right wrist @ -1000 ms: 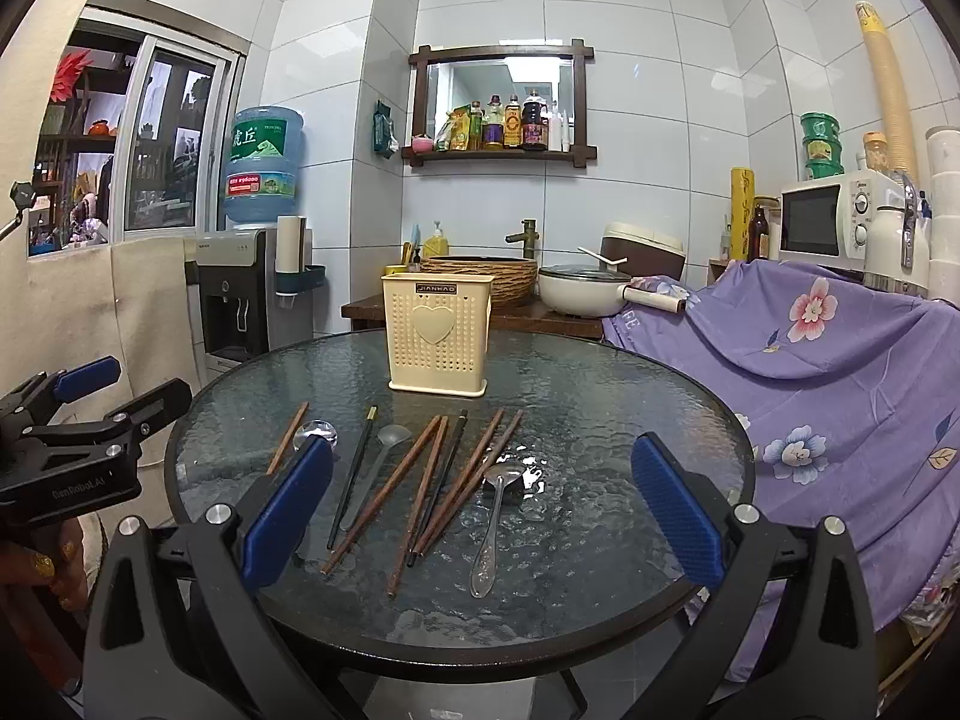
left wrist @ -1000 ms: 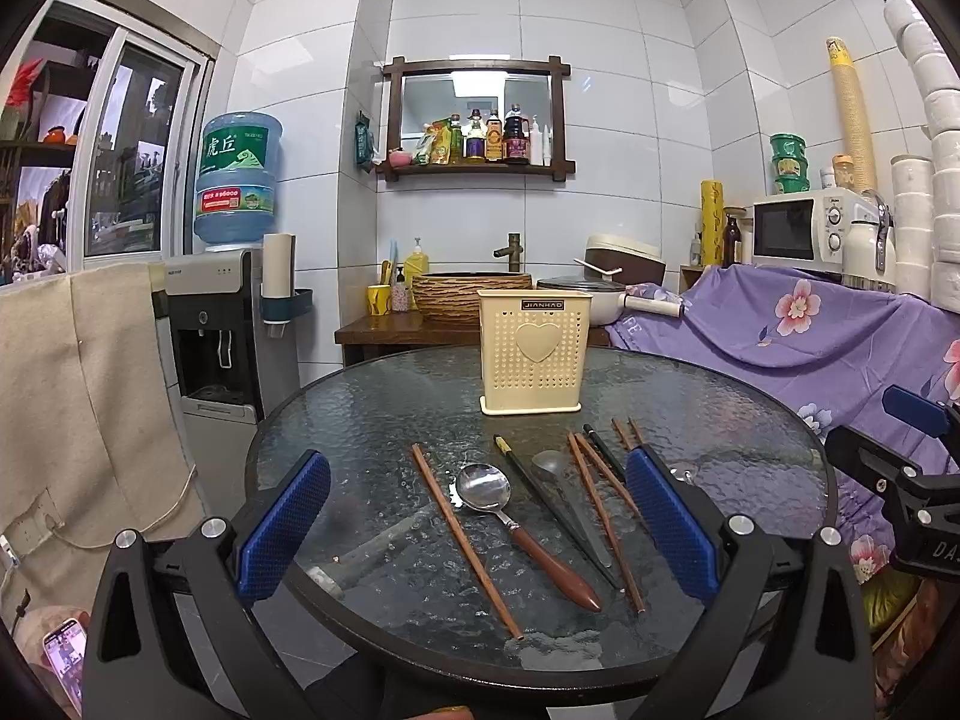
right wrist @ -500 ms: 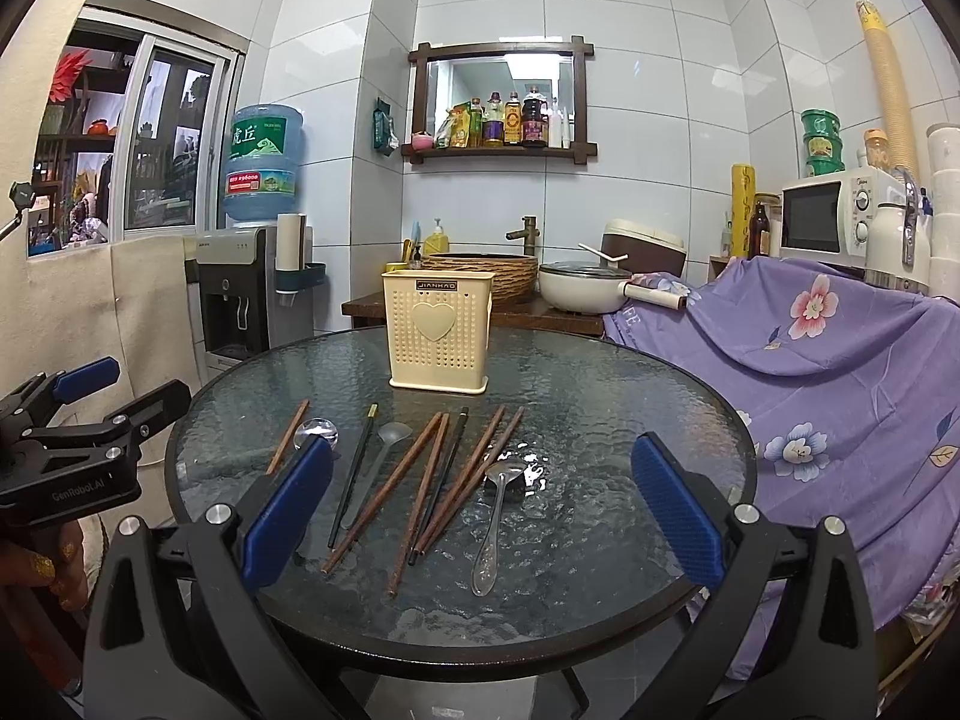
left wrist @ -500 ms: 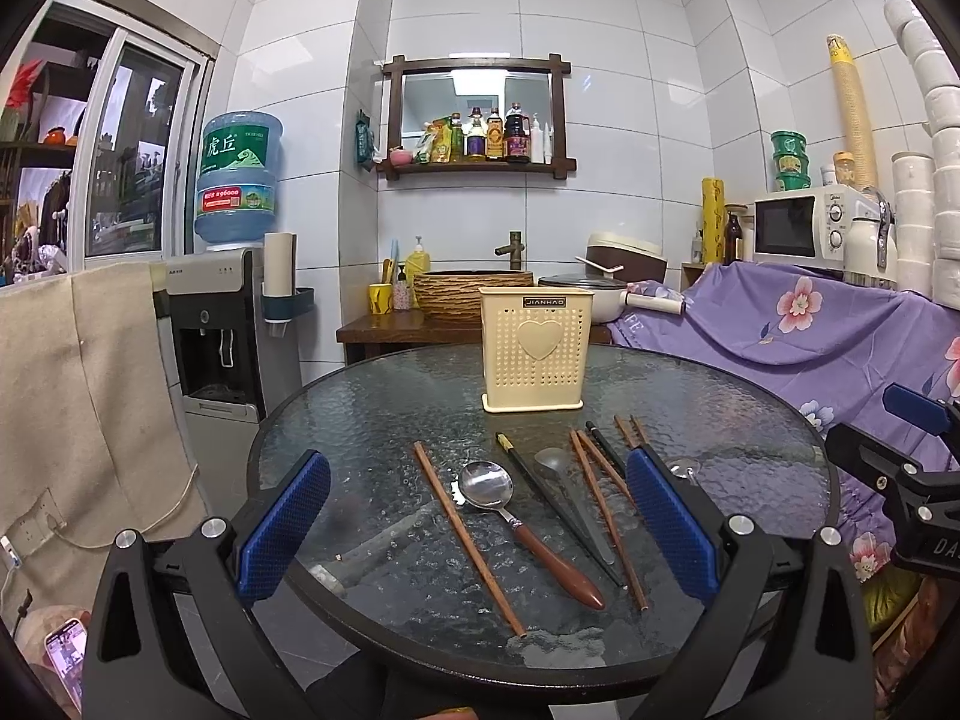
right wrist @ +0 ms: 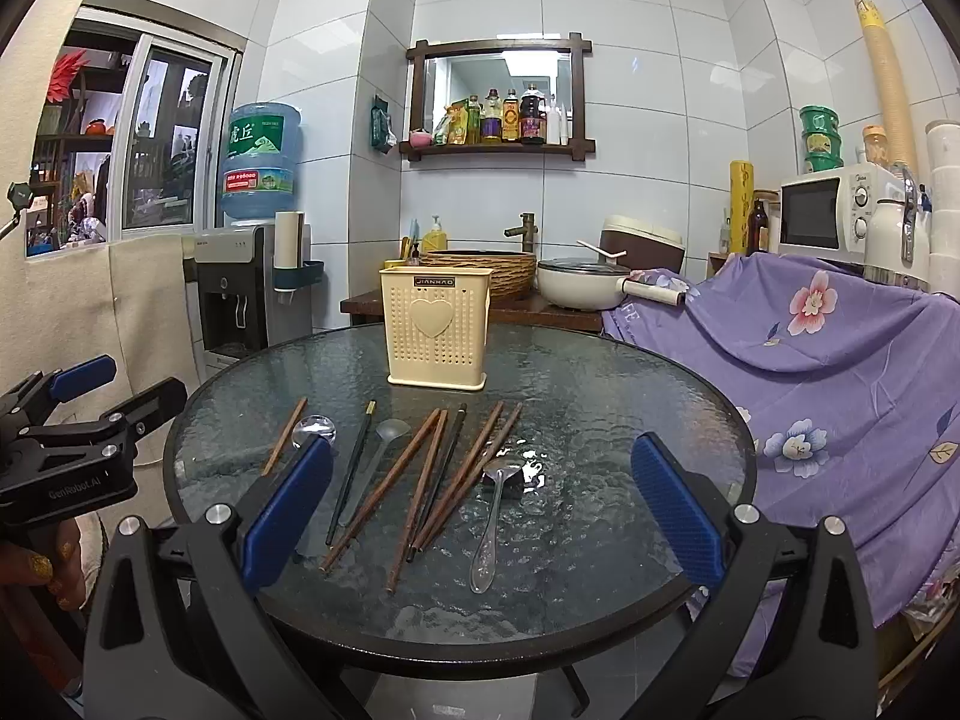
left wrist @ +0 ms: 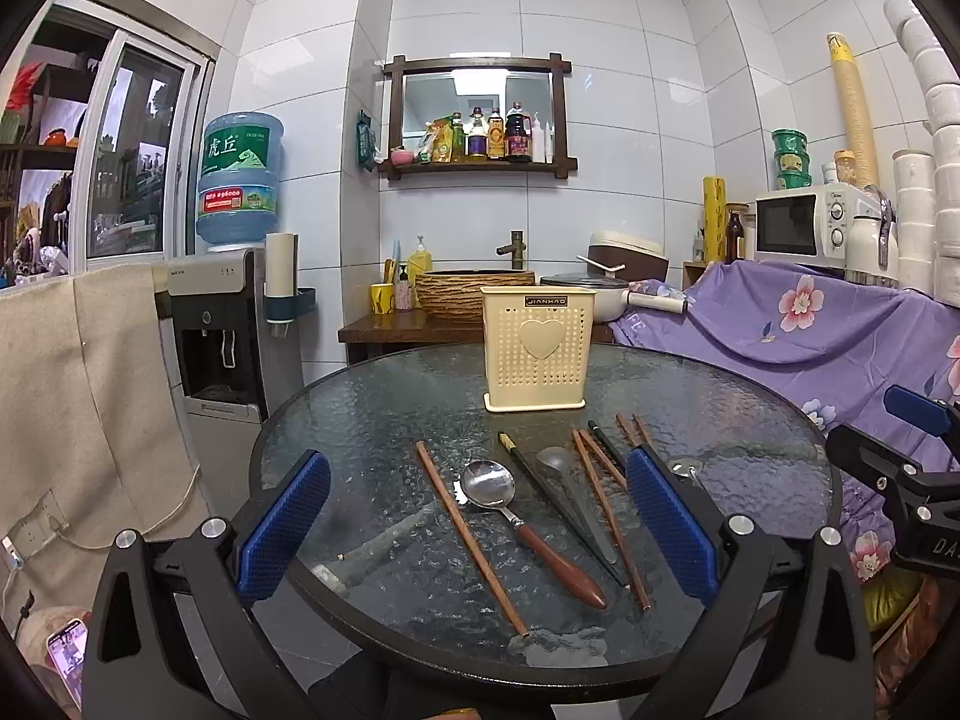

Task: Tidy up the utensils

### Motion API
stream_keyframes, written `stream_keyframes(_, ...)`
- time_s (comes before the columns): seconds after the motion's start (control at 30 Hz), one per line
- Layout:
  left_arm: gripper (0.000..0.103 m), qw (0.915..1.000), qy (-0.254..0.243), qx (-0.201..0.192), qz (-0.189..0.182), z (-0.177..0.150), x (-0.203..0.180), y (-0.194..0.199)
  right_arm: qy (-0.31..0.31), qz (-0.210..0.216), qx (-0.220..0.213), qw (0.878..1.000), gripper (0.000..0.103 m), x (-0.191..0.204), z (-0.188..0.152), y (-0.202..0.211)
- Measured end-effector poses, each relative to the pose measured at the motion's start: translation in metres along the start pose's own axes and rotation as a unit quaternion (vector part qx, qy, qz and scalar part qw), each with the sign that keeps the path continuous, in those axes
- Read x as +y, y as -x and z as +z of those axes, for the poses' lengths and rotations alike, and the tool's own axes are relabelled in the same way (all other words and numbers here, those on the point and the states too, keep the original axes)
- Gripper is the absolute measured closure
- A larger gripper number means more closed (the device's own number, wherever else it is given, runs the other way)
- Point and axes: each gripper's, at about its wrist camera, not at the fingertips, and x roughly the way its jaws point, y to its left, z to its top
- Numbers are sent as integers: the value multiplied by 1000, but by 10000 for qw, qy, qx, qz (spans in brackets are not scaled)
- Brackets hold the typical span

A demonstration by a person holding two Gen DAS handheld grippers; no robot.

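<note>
A cream perforated utensil holder [left wrist: 537, 348] stands upright at the far middle of the round glass table [left wrist: 372, 420]; it also shows in the right wrist view [right wrist: 435, 327]. Several wooden chopsticks [right wrist: 420, 468], dark chopsticks [left wrist: 561, 507], a wood-handled spoon [left wrist: 522, 522] and a steel spoon [right wrist: 492, 516] lie loose in front of it. My left gripper [left wrist: 477, 531] is open and empty, held near the table's front edge. My right gripper [right wrist: 477, 510] is open and empty, near the front edge too.
A water dispenser [left wrist: 228, 324] stands left of the table. A purple flowered cloth [right wrist: 840, 360] covers furniture on the right, with a microwave [right wrist: 831, 216] above. A wooden counter with a basket basin [left wrist: 474, 294] and a pan [right wrist: 579, 291] is behind the table.
</note>
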Motion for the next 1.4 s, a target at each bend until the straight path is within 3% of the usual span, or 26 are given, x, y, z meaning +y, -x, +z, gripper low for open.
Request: stream_keyframes(1.4,6,10000,-8,-1,-10,-1,-2,-1,-28,5,35,10000,5,2,-4,-3)
